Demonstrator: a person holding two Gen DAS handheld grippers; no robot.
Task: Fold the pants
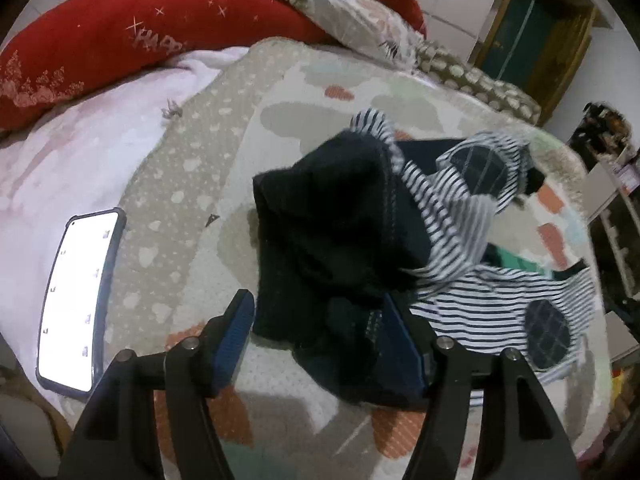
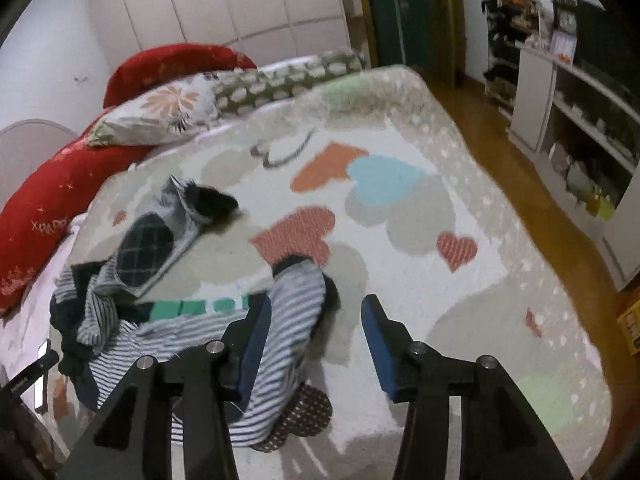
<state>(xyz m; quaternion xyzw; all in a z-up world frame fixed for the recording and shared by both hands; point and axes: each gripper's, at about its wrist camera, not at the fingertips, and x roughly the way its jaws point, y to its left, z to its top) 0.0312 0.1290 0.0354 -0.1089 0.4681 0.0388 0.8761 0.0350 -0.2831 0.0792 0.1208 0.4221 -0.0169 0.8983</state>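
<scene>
The pants (image 1: 472, 312) are striped navy and white with dark checked knee patches and a dark lining, crumpled on the bed. In the left wrist view a dark bunched part (image 1: 336, 240) lies between the jaws of my left gripper (image 1: 320, 320), which stands wide open around it without clamping. In the right wrist view the pants (image 2: 280, 320) lie at the lower left, one leg passing my left finger (image 2: 252, 344). My right gripper (image 2: 316, 344) is open and empty just above the blanket.
A heart-patterned blanket (image 2: 400, 208) covers the bed. A phone with a lit screen (image 1: 76, 304) lies at the left. Red pillows (image 1: 152, 36) and a floral pillow (image 2: 160, 112) sit at the head. White shelves (image 2: 580, 120) and wooden floor (image 2: 540, 208) are to the right.
</scene>
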